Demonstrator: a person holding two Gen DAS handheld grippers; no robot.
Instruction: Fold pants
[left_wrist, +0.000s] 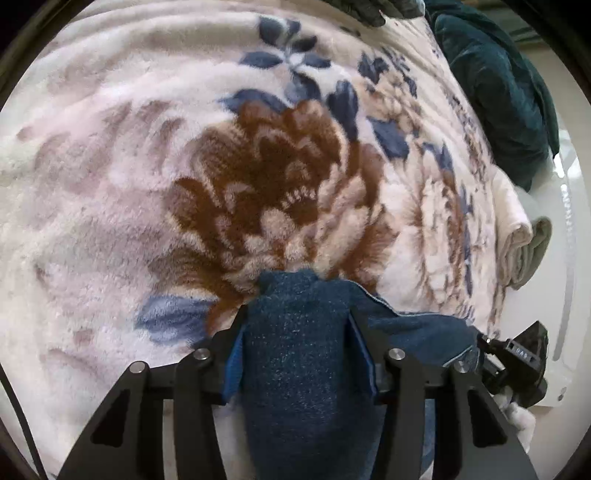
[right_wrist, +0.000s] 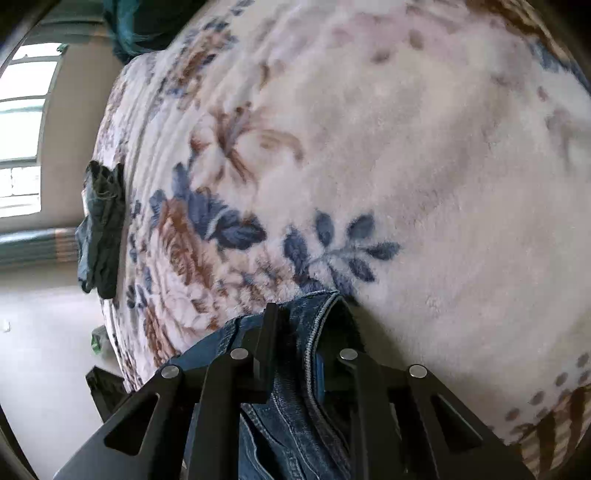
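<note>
The pants are blue denim jeans. In the left wrist view my left gripper (left_wrist: 295, 314) is shut on a thick bunch of the jeans (left_wrist: 295, 354), which fills the gap between the blue-padded fingers and trails off to the right. In the right wrist view my right gripper (right_wrist: 295, 332) is shut on a stitched edge of the jeans (right_wrist: 291, 417), held above the bed. The right gripper also shows at the left wrist view's lower right edge (left_wrist: 517, 354). Most of the jeans hang below both cameras, out of sight.
A fluffy cream blanket with brown and blue flowers (left_wrist: 258, 177) covers the bed (right_wrist: 406, 166). A dark teal garment (left_wrist: 498, 92) lies at the bed's far edge. A dark cloth (right_wrist: 101, 229) hangs over the bed's left side. A folded towel (left_wrist: 517, 240) sits at the right edge.
</note>
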